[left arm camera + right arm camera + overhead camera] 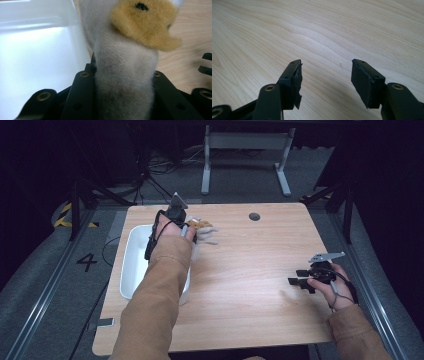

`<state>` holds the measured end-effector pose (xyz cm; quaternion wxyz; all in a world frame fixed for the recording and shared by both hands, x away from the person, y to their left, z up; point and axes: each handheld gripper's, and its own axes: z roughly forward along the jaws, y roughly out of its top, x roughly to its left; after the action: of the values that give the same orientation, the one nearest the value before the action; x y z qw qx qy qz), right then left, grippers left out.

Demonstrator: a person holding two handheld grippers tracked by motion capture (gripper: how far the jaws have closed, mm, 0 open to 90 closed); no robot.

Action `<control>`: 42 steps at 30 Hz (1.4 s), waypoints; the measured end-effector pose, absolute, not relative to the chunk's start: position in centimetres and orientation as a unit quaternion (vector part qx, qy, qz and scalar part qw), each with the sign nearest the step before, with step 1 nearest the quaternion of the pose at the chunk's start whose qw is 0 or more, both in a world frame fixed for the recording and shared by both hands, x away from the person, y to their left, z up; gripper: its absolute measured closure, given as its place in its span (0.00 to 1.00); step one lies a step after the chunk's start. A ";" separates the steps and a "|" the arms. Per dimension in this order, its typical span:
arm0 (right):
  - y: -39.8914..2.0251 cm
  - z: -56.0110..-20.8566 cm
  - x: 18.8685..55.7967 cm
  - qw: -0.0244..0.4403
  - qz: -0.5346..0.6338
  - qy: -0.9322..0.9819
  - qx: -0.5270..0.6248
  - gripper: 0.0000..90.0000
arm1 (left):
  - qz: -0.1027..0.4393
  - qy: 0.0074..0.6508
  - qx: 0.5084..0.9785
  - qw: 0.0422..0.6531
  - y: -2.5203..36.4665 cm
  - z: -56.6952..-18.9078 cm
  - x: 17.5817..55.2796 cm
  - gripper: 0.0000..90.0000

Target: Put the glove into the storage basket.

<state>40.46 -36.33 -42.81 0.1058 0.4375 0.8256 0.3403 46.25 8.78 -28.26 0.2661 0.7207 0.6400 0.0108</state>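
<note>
Left gripper [123,82] clamped on plush toy [125,62], held beside white tub [134,265] rim over bench [240,285] | right gripper [325,80] fingers open, idle | risk: soft plush slips, snags rim.

Between the black left gripper [123,75] jaws: a grey plush toy [125,82] with a yellow-orange patch; white bin [37,50] beside it.

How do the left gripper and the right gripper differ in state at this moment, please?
The left gripper is shut on a grey-and-yellow plush toy; the right gripper is open and holds nothing. The left is beside the white bin; the right is over bare table. Both have black jaws.
</note>
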 end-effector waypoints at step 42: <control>-34.1 -43.2 40.1 0.141 0.287 0.841 0.435 0.46 | 0.054 0.756 0.608 0.236 15.4 -30.2 45.0 0.79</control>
<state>40.10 -34.13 -43.22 0.1415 0.4355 0.8414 0.2869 44.99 15.40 -30.19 0.2359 0.6080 0.7561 0.0544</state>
